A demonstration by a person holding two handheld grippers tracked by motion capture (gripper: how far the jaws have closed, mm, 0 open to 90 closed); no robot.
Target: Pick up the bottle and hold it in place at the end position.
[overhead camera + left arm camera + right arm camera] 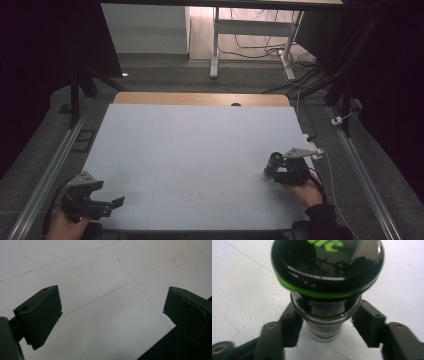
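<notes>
A small glass jar with a glossy black cap and a green ring stands on the white sheet at the right. My right gripper has a jaw on each side of its neck and is shut on it. In the right gripper view the jar looms up close between the jaws of that gripper, with brown contents showing under the cap. My left gripper rests at the sheet's near left corner. Its jaws stand wide apart in the left gripper view, so that gripper is open over bare sheet.
Faint pencil lines and a small red mark cross the sheet. A wooden table edge lies at the far side. Metal rails run along the left and right. White desk legs and cables are on the floor beyond.
</notes>
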